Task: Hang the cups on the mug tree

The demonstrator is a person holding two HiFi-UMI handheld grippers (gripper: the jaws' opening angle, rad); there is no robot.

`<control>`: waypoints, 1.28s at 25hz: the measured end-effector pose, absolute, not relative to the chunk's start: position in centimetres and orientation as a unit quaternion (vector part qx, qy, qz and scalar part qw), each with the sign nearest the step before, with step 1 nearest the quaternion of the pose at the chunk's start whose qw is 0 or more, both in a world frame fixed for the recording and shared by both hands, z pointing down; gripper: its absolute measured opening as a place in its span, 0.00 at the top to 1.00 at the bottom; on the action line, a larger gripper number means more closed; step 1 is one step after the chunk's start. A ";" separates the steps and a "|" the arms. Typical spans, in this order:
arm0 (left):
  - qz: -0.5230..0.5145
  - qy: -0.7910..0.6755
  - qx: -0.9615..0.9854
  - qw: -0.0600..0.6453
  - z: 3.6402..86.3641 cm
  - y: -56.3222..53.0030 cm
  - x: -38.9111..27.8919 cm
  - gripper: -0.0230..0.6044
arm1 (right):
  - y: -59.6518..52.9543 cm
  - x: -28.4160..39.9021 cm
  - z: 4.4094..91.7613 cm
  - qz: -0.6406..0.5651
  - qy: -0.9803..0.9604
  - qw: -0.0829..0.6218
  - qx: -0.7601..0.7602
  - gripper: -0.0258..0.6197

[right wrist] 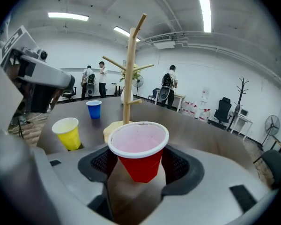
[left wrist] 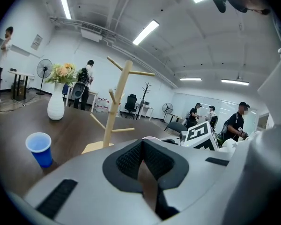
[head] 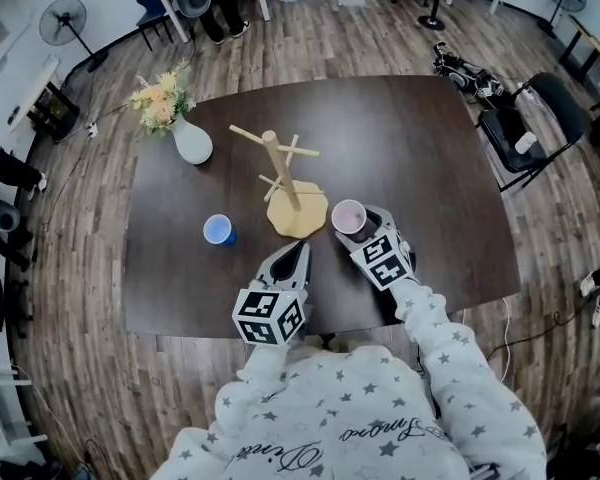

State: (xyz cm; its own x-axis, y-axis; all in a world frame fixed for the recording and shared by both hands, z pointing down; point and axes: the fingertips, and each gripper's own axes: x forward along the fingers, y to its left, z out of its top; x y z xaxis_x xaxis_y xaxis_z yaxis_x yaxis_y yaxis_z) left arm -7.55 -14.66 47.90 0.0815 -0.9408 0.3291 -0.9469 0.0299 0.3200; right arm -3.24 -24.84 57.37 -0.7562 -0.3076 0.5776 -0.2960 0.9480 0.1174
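Note:
A wooden mug tree (head: 283, 173) stands bare in the middle of the dark table (head: 420, 158). My right gripper (head: 356, 224) is just right of its base, shut on a red cup (right wrist: 139, 149) with a white rim, held upright above the table. My left gripper (head: 300, 248) hovers in front of the base, with its pads touching and nothing between them (left wrist: 143, 146). A blue cup (head: 218, 230) stands upright left of the tree. In the right gripper view a yellow cup (right wrist: 68, 132) stands on the table under the left gripper; the head view does not show it.
A white vase of flowers (head: 188, 138) sits at the table's far left. A black chair (head: 525, 128) stands off the right side. Fans, desks and several people are at the room's far side. The table's near edge (head: 230, 330) runs just behind both grippers.

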 end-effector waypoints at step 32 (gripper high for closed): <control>0.020 -0.597 0.770 0.225 46.6 -12.7 -13.9 0.92 | -27.1 -8.4 54.6 -0.246 -0.799 0.486 0.253 0.50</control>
